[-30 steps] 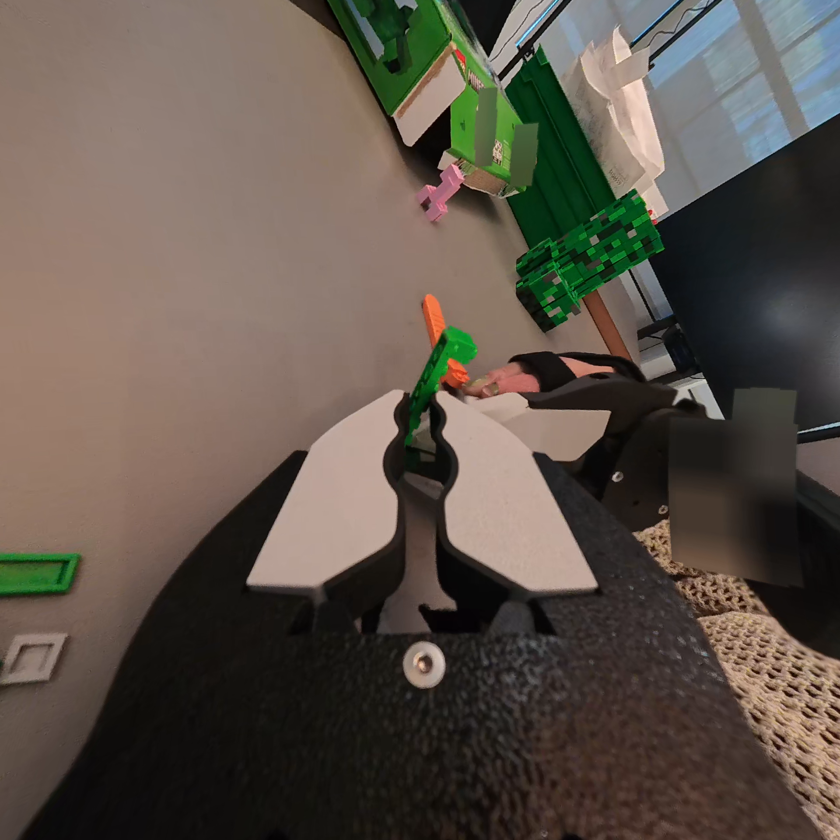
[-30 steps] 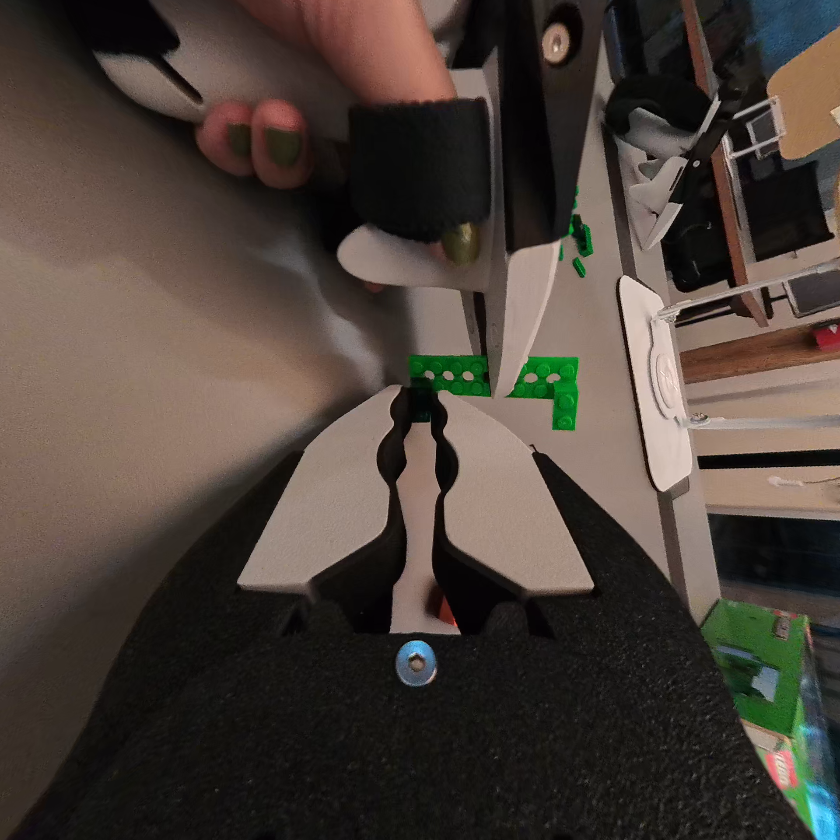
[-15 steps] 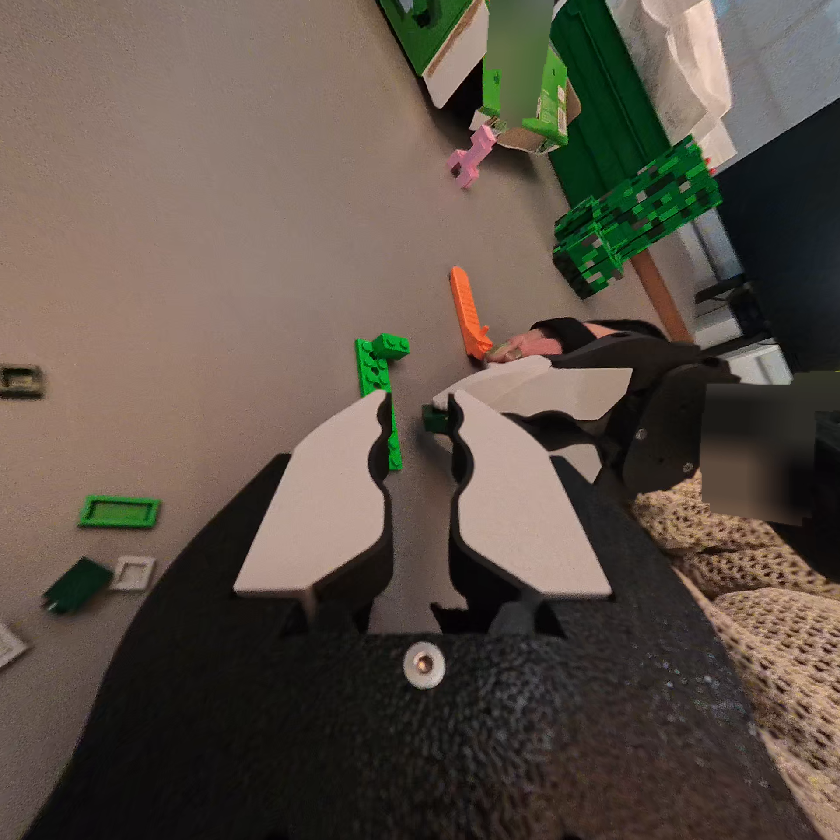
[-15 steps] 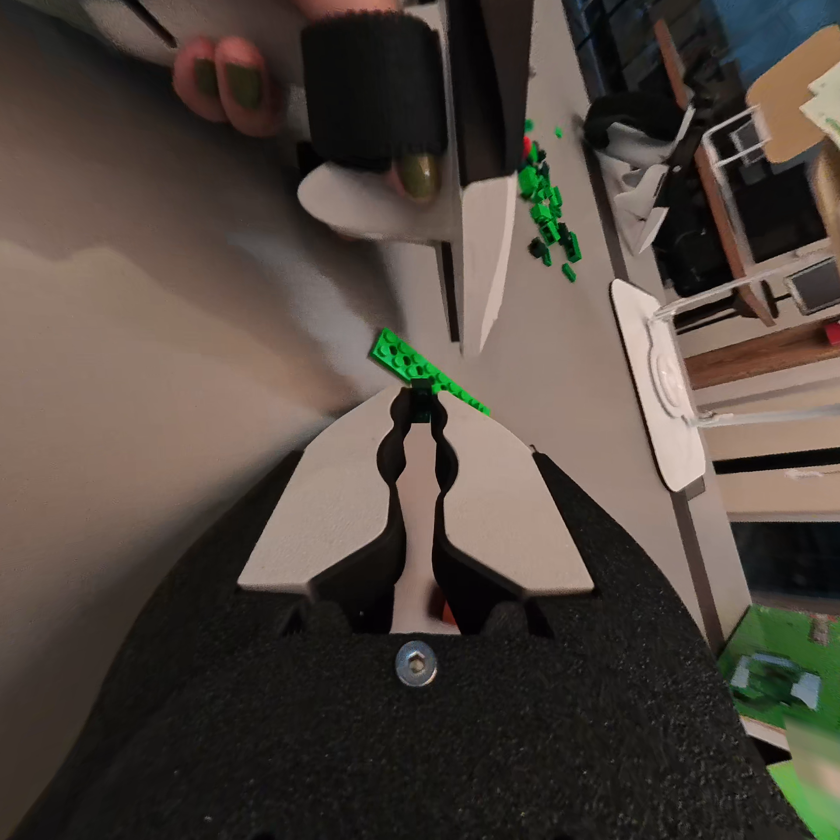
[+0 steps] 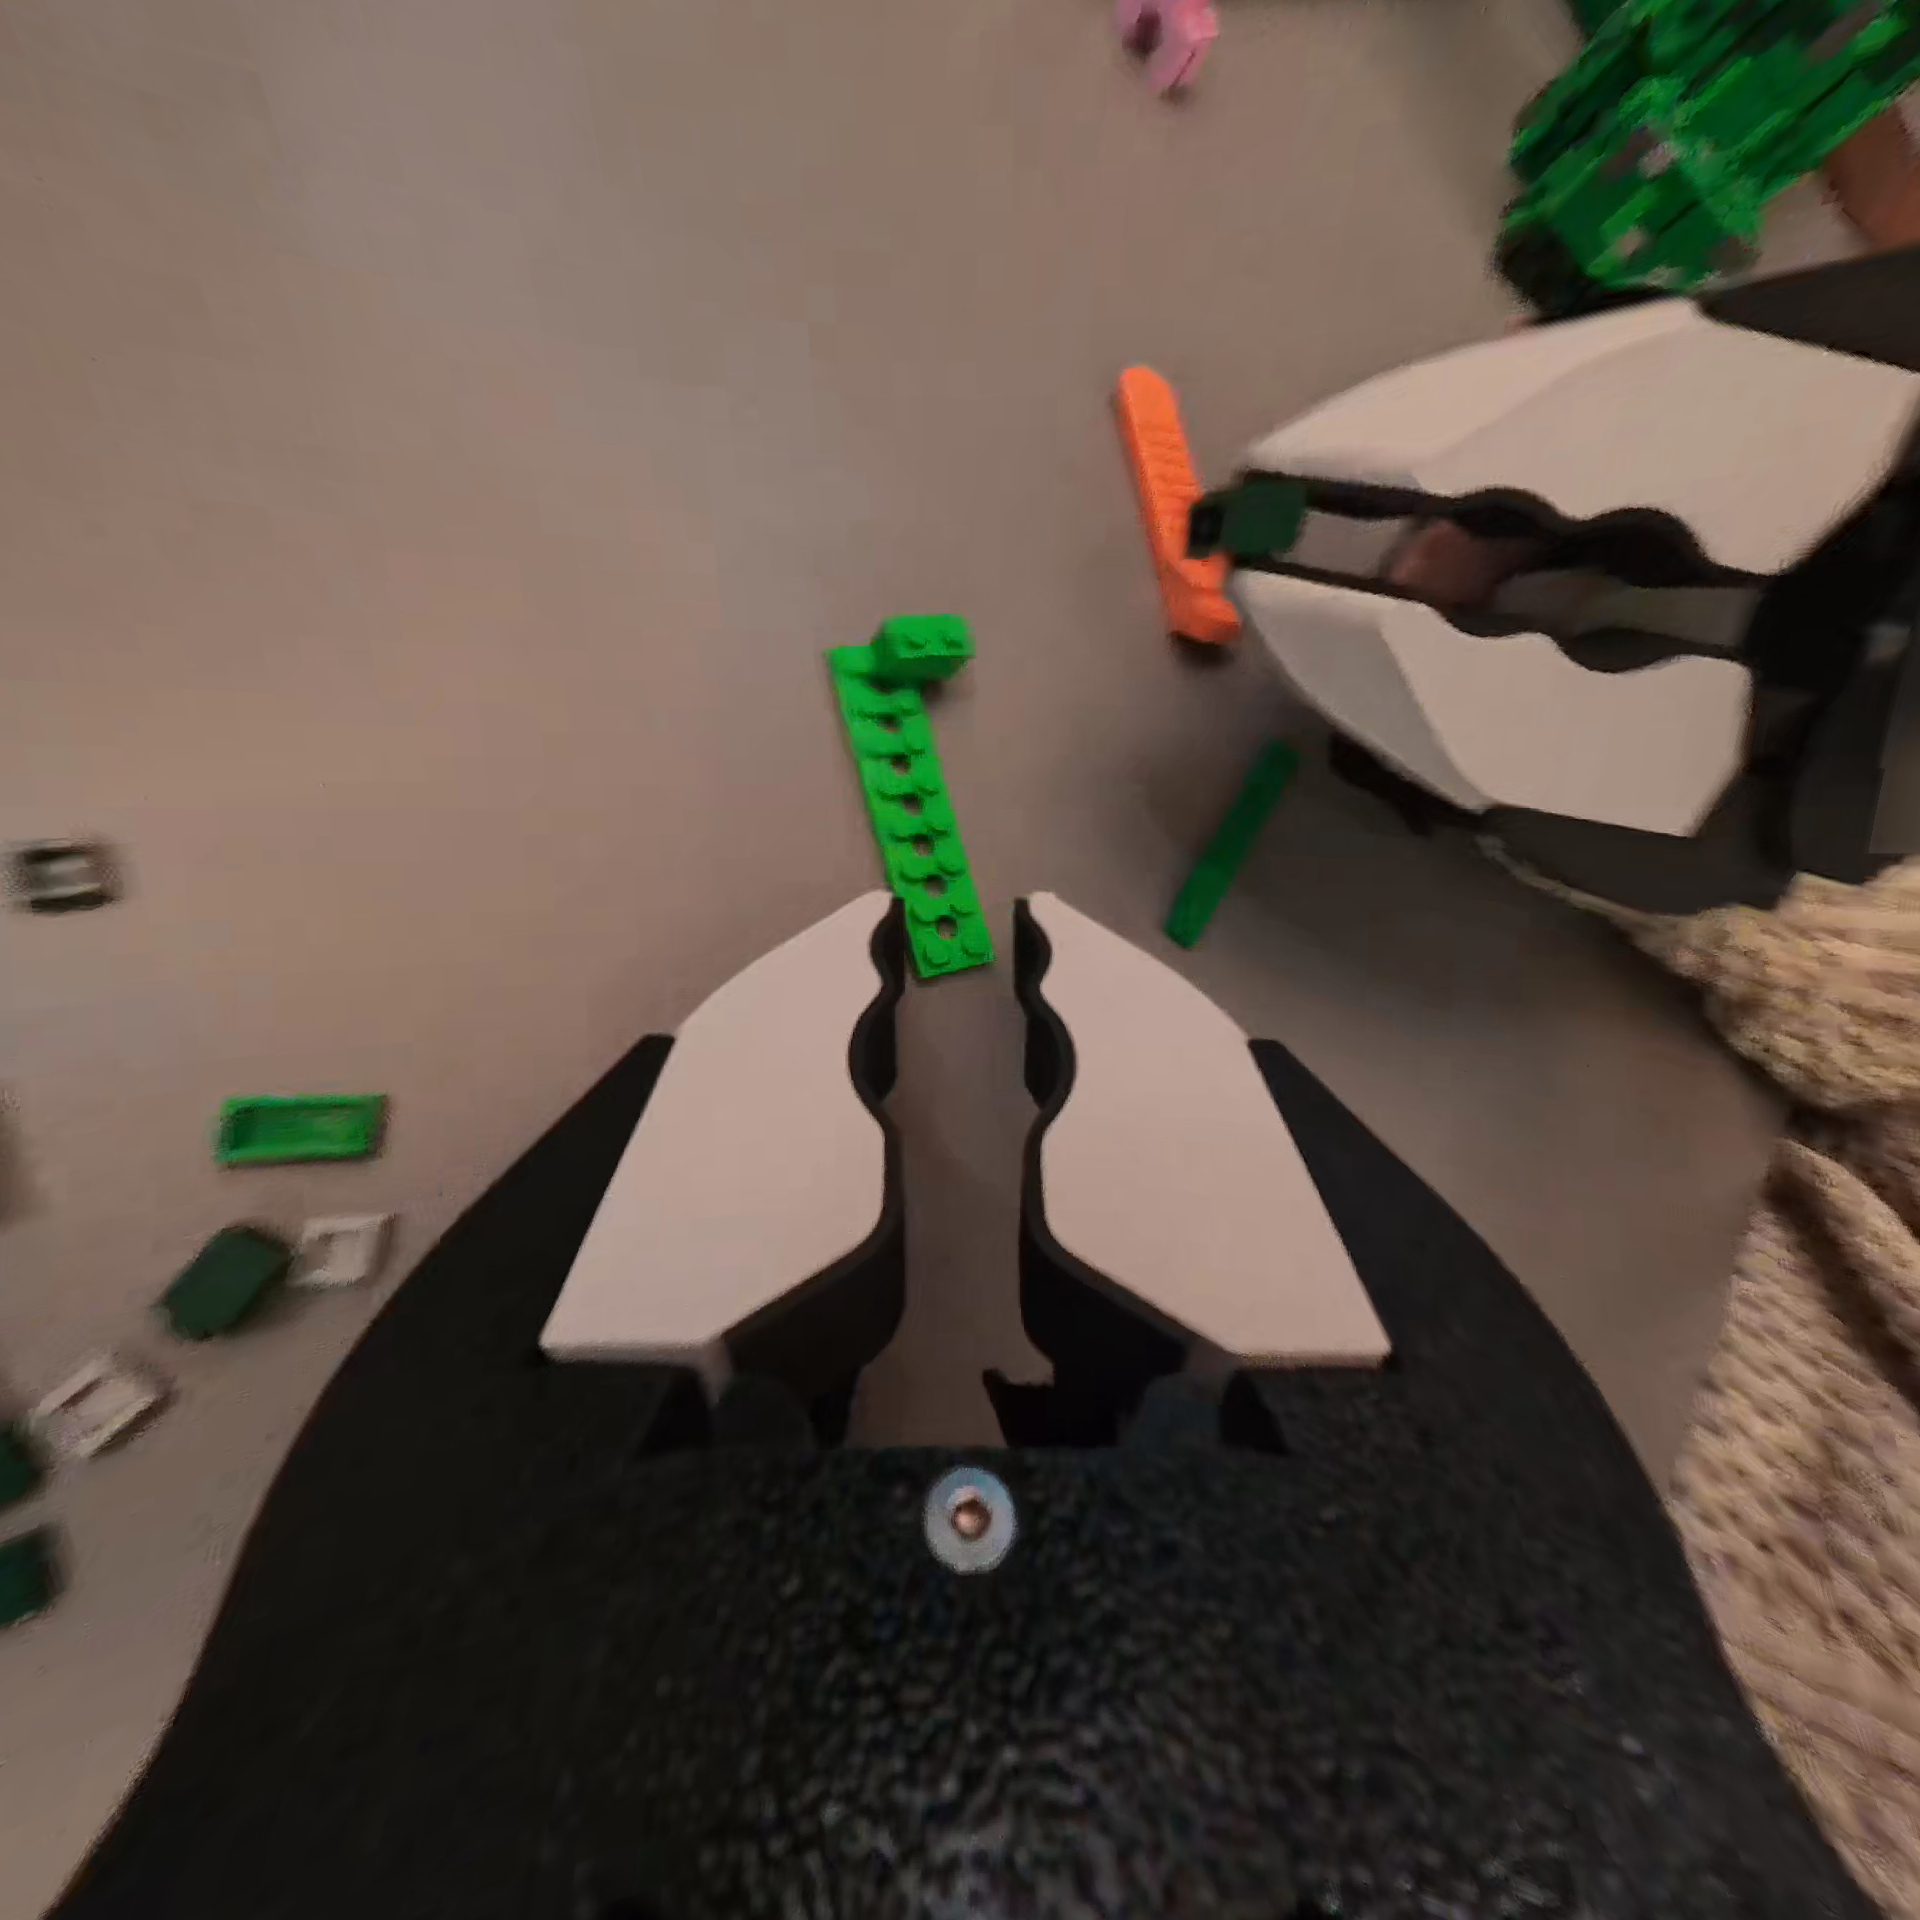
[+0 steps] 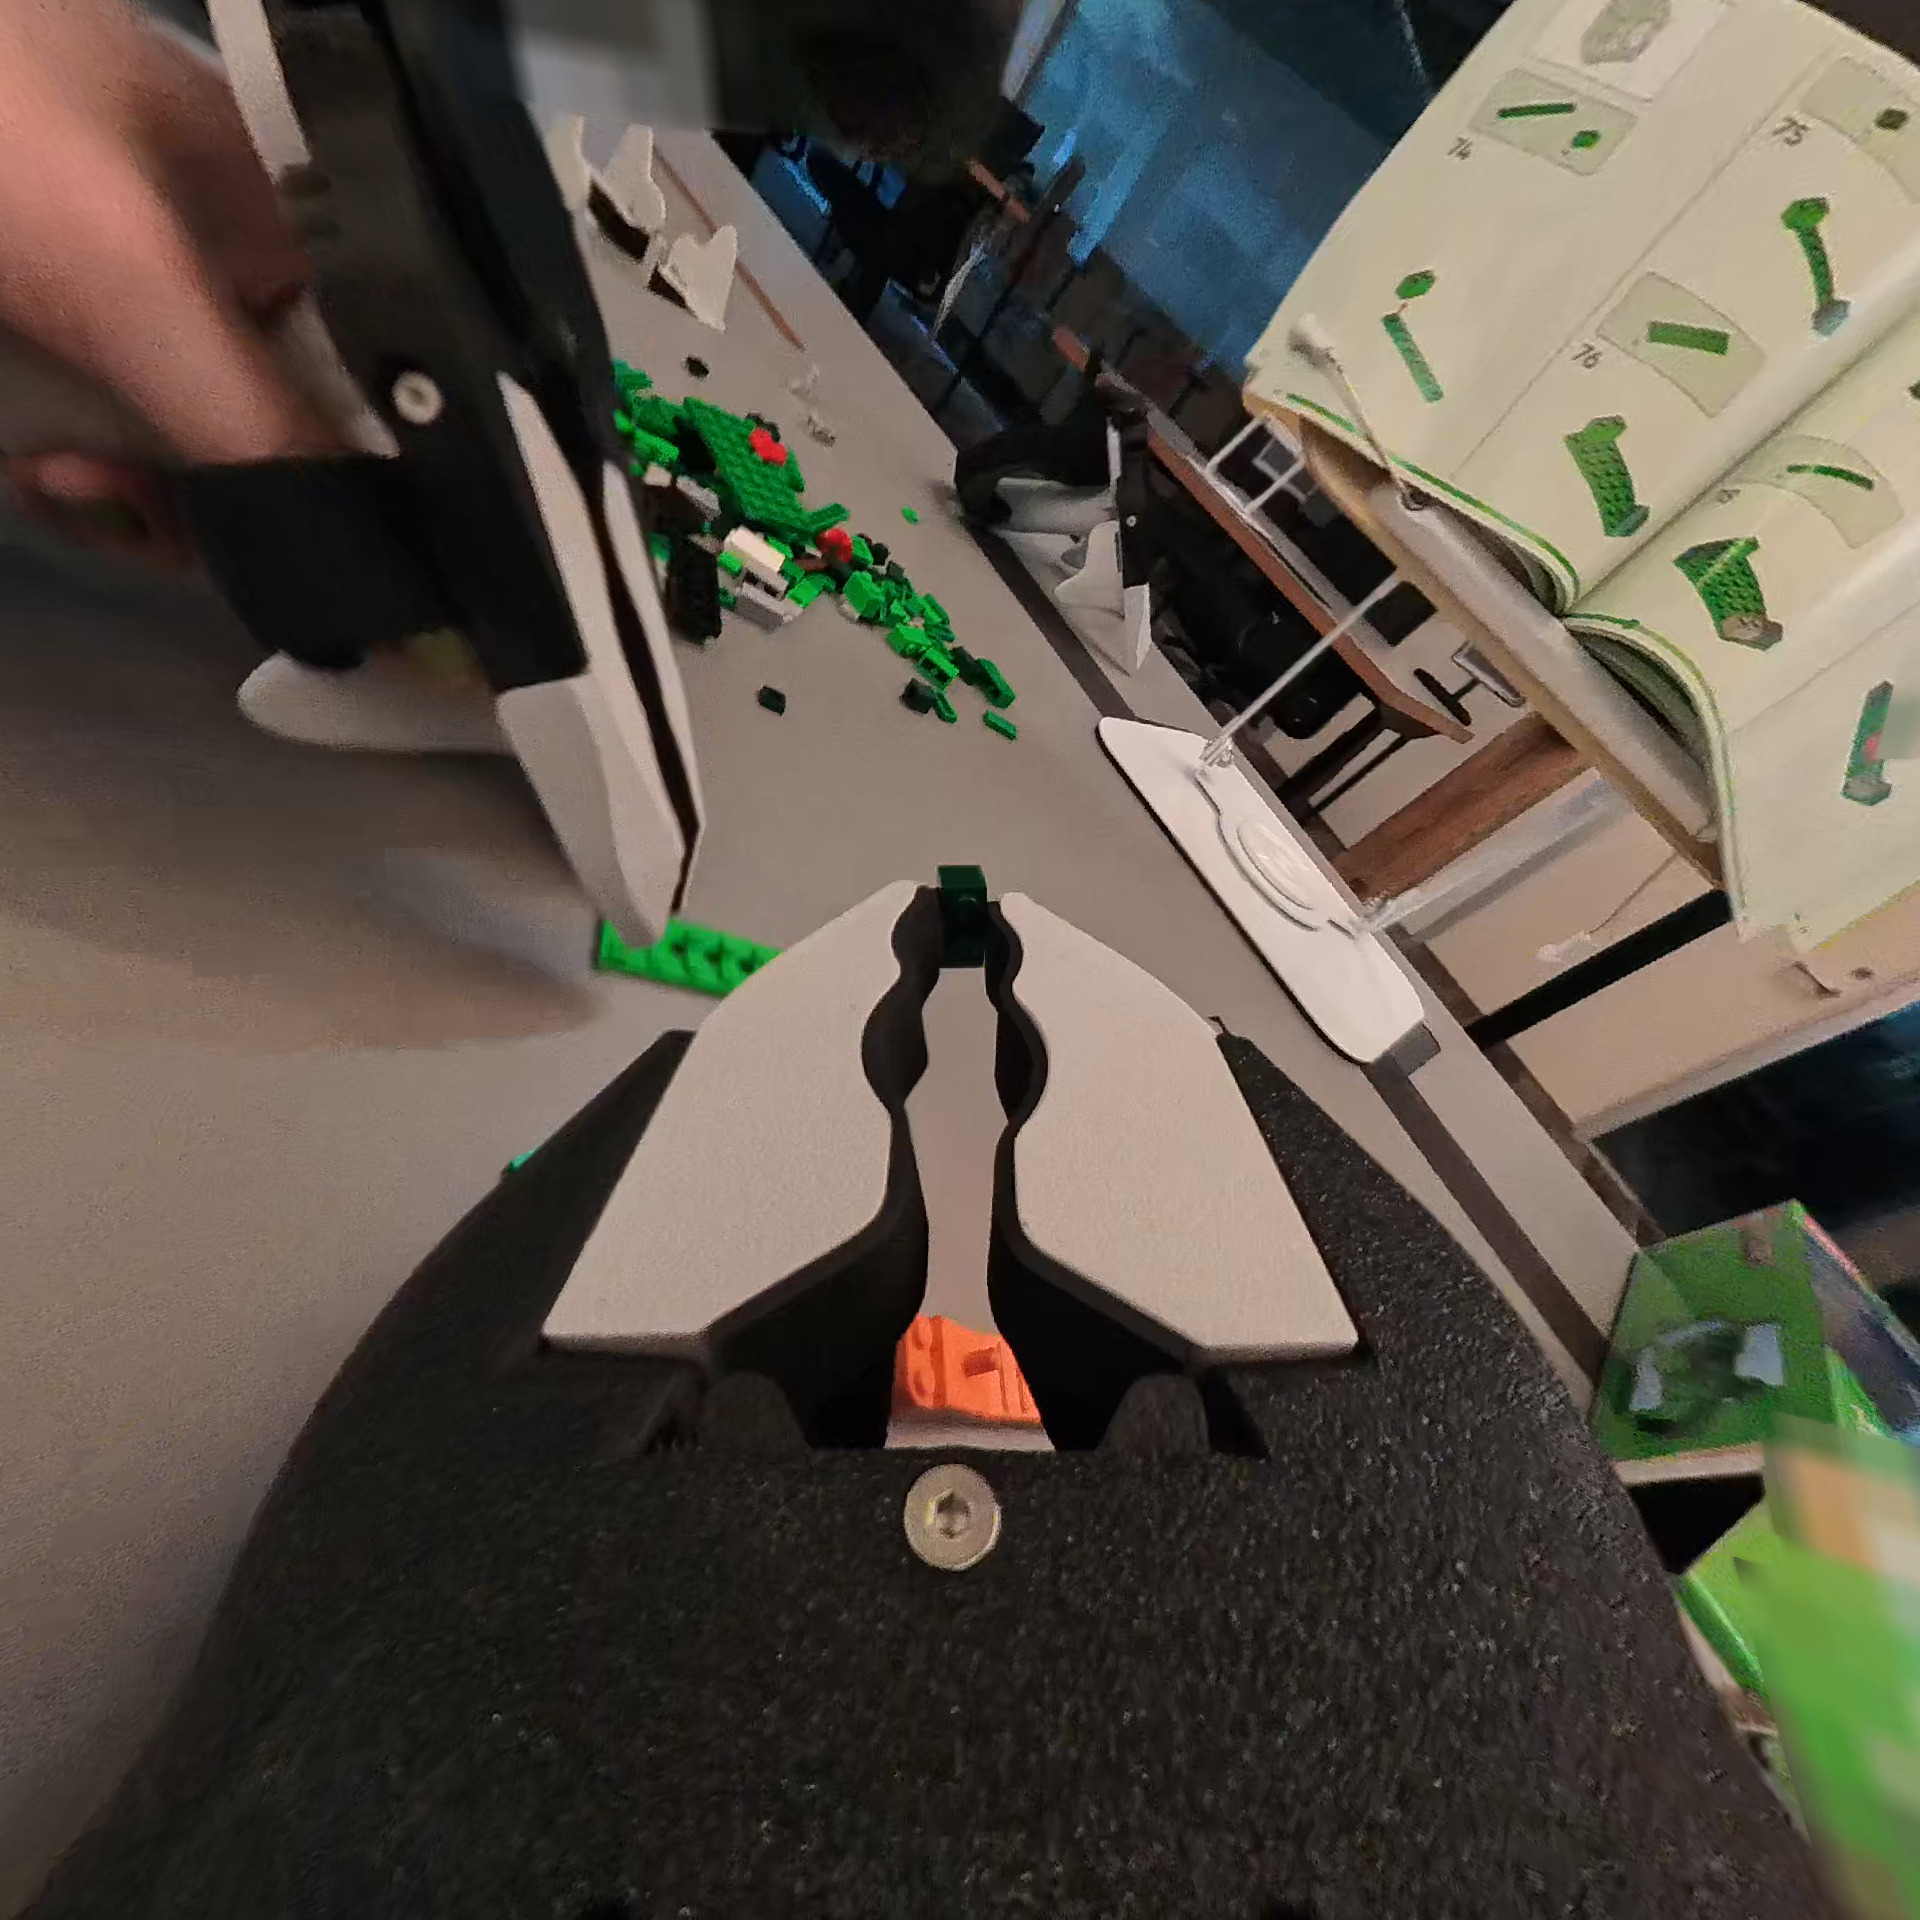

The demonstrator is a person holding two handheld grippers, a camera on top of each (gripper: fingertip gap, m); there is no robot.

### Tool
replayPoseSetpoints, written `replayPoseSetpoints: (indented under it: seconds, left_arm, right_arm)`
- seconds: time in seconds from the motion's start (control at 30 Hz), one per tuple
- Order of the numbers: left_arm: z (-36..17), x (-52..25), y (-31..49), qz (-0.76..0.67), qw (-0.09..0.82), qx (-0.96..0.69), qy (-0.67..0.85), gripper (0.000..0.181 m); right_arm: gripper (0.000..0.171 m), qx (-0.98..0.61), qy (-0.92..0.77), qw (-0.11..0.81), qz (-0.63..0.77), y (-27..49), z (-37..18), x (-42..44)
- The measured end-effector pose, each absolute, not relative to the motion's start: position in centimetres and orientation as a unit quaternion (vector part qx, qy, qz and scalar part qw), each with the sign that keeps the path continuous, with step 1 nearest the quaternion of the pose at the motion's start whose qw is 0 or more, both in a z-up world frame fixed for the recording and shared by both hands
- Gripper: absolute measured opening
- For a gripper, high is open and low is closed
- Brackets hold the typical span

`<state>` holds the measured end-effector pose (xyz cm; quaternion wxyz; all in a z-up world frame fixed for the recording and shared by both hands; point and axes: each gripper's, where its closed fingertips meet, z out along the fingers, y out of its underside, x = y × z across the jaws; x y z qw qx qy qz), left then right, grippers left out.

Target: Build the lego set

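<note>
— So where's the bright green plate [image 5: 912,805]?

— Flat on the table [image 5: 416,416], its near end between your left gripper's [image 5: 954,914] parted jaws. Your right gripper [image 6: 961,914] pinches a dark green piece [image 6: 961,904].

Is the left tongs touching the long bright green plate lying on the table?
Apart. The left wrist view shows the left tongs open, table visible between each finger and the long green plate.

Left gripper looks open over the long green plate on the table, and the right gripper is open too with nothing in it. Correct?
Not quite. The right gripper is shut on a small dark green piece, as the right wrist view shows. The rest holds: the left gripper is open over the long green plate on the table.
</note>
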<state>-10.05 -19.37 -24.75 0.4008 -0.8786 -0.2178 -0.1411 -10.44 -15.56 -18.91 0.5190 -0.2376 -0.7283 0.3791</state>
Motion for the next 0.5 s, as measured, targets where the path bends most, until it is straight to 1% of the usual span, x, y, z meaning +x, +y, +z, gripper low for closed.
replayPoseSetpoints:
  seconds: [0.1,0.17,0.2,0.27,0.33,0.43,0.5]
  left_arm:
    - [-23.3,-6.7,-18.3,-0.258,0.419,-0.854,-0.169,0.018]
    - [-21.8,-6.7,-17.9,-0.249,0.464,-0.84,-0.131,0.018]
    - [-20.8,-7.3,-17.7,-0.218,0.497,-0.833,-0.107,0.021]
    - [-18.1,-7.8,-17.7,-0.136,0.573,-0.808,-0.03,0.04]
    - [-15.8,-8.1,-18.2,-0.009,0.624,-0.779,0.052,0.046]
    - [-14.5,-7.3,-18.7,0.191,0.62,-0.742,0.169,0.051]
    - [-14.5,-6.2,-18.4,0.283,0.598,-0.711,0.237,0.053]
  right_arm:
    - [0.008,-0.238,-0.714,0.495,0.433,-15.8,-18.1,-10.0]
    - [0.008,-0.234,-0.705,0.457,0.489,-16.3,-17.5,-9.3]
    - [0.008,-0.241,-0.697,0.441,0.512,-16.2,-17.1,-9.1]
    - [0.008,-0.234,-0.699,0.392,0.551,-16.6,-17.0,-8.5]
    - [0.008,-0.224,-0.699,0.338,0.589,-17.0,-16.7,-7.6]
    - [0.008,-0.238,-0.688,0.223,0.649,-17.5,-16.3,-6.5]
    - [0.008,-0.259,-0.668,0.141,0.683,-17.4,-16.0,-6.2]
